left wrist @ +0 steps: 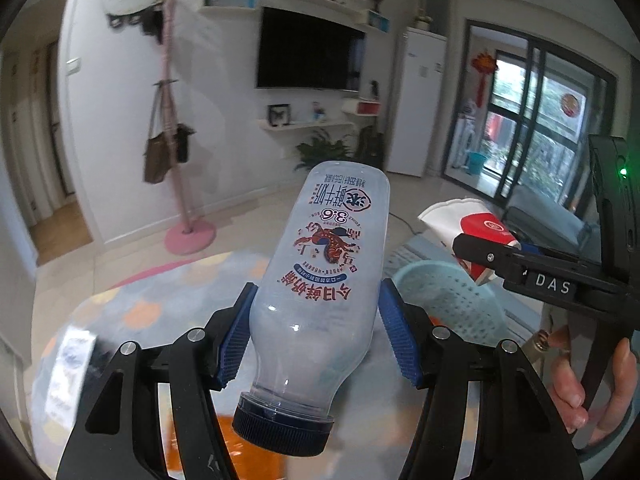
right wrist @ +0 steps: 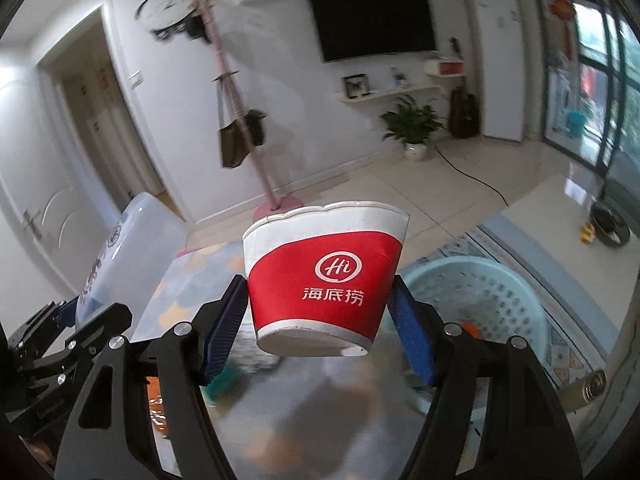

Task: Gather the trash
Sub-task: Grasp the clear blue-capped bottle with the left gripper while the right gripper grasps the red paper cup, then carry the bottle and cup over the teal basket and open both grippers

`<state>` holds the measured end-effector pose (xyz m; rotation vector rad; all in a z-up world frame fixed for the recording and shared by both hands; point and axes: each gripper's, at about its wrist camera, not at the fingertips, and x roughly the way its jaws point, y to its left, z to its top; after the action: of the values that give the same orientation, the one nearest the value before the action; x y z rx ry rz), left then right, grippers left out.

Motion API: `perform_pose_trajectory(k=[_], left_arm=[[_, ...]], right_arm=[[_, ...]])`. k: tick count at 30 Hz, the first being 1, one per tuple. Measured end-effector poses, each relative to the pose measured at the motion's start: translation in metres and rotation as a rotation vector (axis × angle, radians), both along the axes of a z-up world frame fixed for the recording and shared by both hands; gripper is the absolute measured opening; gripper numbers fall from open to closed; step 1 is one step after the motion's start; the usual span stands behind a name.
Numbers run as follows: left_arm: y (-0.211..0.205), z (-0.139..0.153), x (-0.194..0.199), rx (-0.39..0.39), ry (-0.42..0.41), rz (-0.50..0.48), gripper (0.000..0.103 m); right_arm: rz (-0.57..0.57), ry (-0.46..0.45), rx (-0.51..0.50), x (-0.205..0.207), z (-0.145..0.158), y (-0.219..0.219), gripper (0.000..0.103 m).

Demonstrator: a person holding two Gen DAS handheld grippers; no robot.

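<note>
My left gripper [left wrist: 318, 336] is shut on an empty clear milk bottle [left wrist: 324, 264] with a dark blue cap, held cap toward the camera, above the table. My right gripper [right wrist: 320, 320] is shut on a red and white paper cup [right wrist: 326, 272], rim up, squeezed a little. The cup [left wrist: 468, 224] and right gripper also show at the right of the left wrist view. The bottle [right wrist: 120, 256] and the left gripper show at the left of the right wrist view. A light blue perforated basket [right wrist: 480, 292] sits on the floor below and right of the cup; it also shows in the left wrist view [left wrist: 452, 300].
A glossy table [right wrist: 304, 420] with a patterned cover lies under both grippers. A pink coat stand [left wrist: 176, 120] with bags stands by the far wall. A potted plant [right wrist: 412, 124], a wall TV [left wrist: 308, 52] and a white fridge [left wrist: 416, 100] are at the back. A floor cable [right wrist: 476, 180] runs across the tiles.
</note>
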<state>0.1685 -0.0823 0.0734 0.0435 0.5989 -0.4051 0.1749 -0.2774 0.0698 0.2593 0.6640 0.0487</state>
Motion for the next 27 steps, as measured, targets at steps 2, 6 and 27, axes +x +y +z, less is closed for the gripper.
perform_pose_trajectory(k=[2,6,27], left_arm=[[-0.023,-0.002,0.005,-0.002,0.01,-0.039,0.059],[-0.062,-0.009,0.015,0.002,0.046,-0.107,0.059],[-0.155,-0.084,0.069,0.0,0.265,-0.183,0.067]], right_arm=[[-0.039,0.006,0.025,-0.003,-0.003,-0.028,0.067],[-0.119,0.031,0.078,-0.007,-0.015,-0.079,0.067],[-0.315,0.245,0.141,0.014,-0.121,-0.175,0.069]])
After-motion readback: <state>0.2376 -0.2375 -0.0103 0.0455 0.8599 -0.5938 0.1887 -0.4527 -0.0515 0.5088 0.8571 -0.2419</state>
